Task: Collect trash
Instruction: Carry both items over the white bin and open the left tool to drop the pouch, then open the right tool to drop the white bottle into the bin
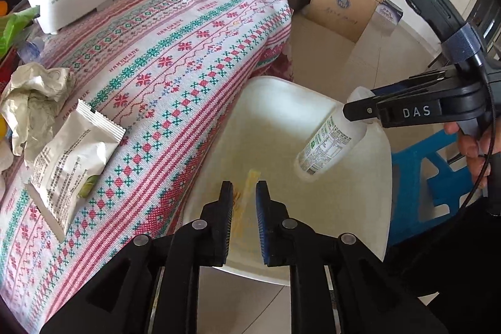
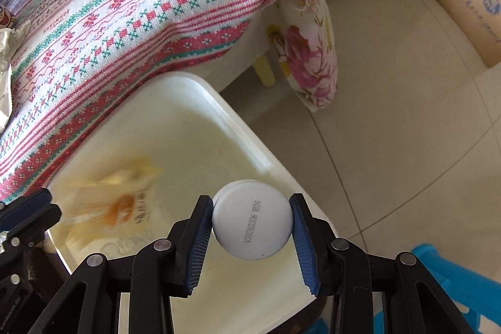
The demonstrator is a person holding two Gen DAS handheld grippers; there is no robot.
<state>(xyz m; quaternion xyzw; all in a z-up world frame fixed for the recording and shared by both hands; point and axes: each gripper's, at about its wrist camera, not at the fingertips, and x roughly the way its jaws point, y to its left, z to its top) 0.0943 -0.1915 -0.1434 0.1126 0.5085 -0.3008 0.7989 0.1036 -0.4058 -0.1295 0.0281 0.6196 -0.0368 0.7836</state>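
Jaws of right gripper [image 2: 252, 227] clamp bottle [image 1: 332, 143] over bin rim [image 1: 388, 177].

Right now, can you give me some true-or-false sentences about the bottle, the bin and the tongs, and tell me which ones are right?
1. The right tongs grip a white bottle by its cap. True.
2. The bottle lies on the tablecloth. False: it hangs over the white bin.
3. A yellowish wrapper is in the bin. True.
4. The left tongs pinch the wrapper. False: their pads stand apart and touch nothing.
5. The bin is on the table. False: it stands on the floor beside the table.
6. A white packet lies on the tablecloth. True.
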